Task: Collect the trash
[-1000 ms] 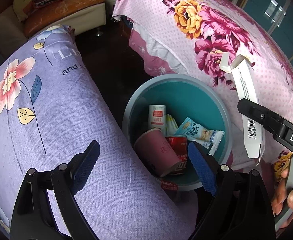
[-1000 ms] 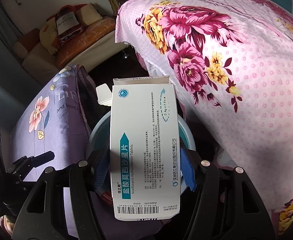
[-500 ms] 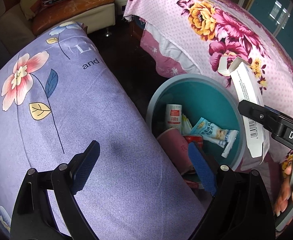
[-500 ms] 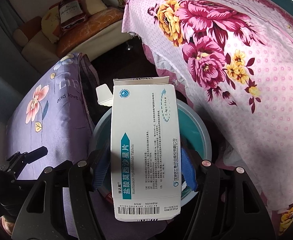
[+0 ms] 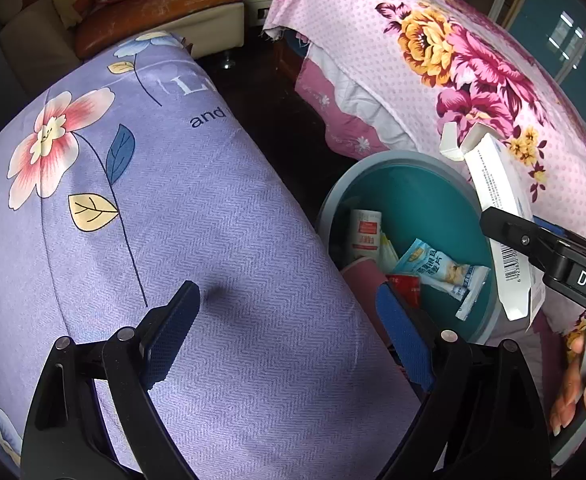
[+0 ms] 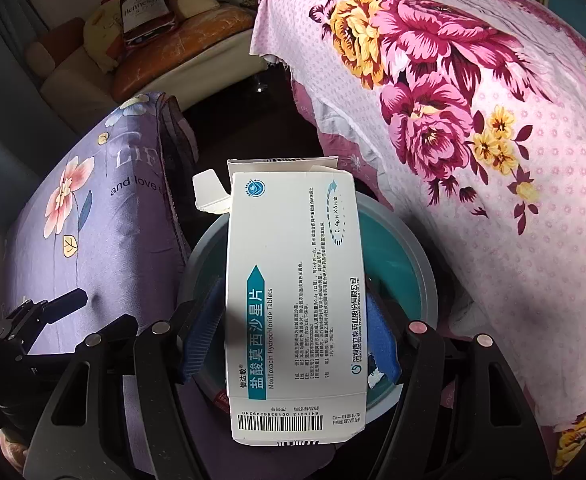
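Right wrist view: right gripper (image 6: pixel 293 332) carries the white medicine box (image 6: pixel 293 300) directly over the teal bin (image 6: pixel 413 264); jaws are opening, the gap at the left pad wider than a second ago, box still between them. Left wrist view: left gripper (image 5: pixel 289 336) unchanged, jaws wide apart and empty, now over the purple floral cushion (image 5: pixel 153 200); the bin (image 5: pixel 405 184) has shifted rightward. Wrappers (image 5: pixel 441 268) lie inside it.
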`<control>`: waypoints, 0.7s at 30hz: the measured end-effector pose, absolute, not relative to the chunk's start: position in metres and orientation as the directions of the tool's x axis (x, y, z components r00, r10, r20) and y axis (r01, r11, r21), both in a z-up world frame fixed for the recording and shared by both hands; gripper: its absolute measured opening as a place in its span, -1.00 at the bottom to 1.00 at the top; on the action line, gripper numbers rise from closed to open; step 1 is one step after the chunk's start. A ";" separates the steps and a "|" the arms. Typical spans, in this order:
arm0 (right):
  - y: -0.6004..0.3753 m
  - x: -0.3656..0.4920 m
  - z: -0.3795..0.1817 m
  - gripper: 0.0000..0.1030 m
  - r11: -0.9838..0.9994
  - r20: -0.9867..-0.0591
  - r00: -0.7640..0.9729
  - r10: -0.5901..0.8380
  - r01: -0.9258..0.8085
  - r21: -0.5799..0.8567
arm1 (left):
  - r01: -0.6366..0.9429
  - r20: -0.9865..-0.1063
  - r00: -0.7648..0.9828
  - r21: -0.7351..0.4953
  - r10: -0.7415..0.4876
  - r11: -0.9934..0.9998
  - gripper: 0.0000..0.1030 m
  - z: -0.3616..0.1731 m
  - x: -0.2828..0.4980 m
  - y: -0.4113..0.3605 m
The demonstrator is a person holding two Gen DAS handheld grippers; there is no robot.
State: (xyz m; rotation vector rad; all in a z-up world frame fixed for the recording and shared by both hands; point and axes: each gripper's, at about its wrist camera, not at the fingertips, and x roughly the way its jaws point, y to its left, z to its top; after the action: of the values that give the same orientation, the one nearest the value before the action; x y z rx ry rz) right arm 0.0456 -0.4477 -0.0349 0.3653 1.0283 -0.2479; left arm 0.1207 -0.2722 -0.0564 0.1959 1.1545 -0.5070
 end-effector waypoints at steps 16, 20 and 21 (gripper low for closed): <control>-0.449 0.040 -0.032 0.54 0.904 -0.866 0.500 -0.013 0.375 0.203 | 0.476 -0.917 0.294 -0.102 -0.268 0.874 0.75 -0.058 0.117 -0.273; -0.447 0.031 -0.026 0.66 0.903 -0.862 0.507 -0.001 0.371 0.217 | 0.476 -0.916 0.285 -0.119 -0.281 0.871 0.75 -0.054 0.111 -0.270; -0.447 0.029 -0.024 0.68 0.903 -0.861 0.509 0.001 0.369 0.219 | 0.473 -0.915 0.287 -0.121 -0.282 0.873 0.75 -0.052 0.110 -0.268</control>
State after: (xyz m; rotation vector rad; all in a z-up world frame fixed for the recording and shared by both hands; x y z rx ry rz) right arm 0.0289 -0.4465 -0.0241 0.4028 1.0194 -0.2287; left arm 0.1096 -0.2684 -0.0517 0.1868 1.1768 -0.5080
